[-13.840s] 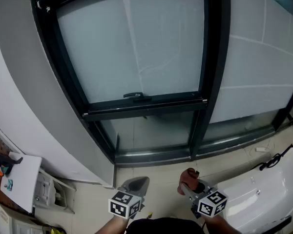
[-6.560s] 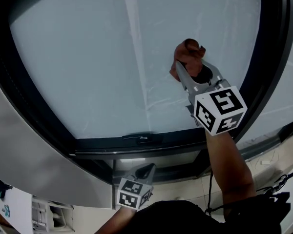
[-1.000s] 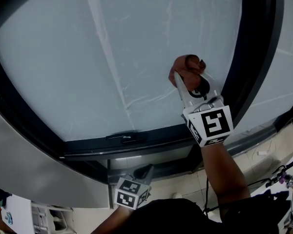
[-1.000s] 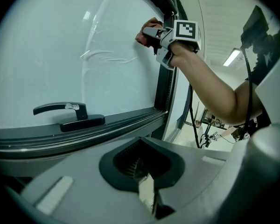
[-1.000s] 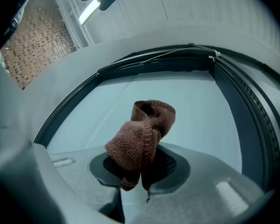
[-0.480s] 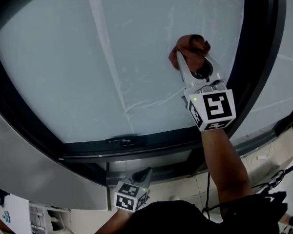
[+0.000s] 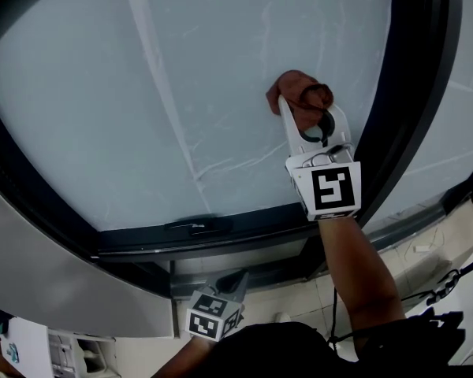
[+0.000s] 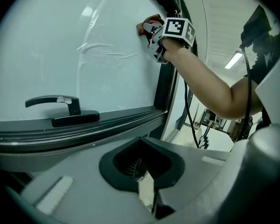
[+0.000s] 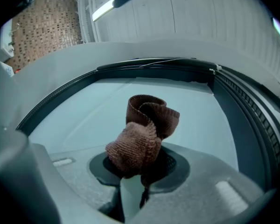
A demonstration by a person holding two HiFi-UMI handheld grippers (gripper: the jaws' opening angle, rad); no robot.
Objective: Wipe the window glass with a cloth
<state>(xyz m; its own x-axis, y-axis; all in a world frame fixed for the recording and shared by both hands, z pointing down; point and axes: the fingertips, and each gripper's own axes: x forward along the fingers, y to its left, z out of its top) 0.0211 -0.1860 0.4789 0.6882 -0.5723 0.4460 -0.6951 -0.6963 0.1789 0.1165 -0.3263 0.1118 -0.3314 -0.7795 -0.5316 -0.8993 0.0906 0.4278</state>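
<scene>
The right hand-held gripper [image 7: 306,109] is held up high against the window glass [image 7: 181,69]. Its two jaws pinch a brown cloth [image 7: 290,87], and the bunched cloth touches the glass near the dark frame [image 7: 410,93] on the right side. The cloth looks soft and knitted, and it sticks out past the jaws in a lump. The left hand-held gripper [image 7: 235,280] is down low, well below the glass, close to the person's body. Its jaws are pressed together with nothing between them. A black handle [image 8: 60,110] sits on the bottom bar of the window. Thin streaks show on the glass.
</scene>
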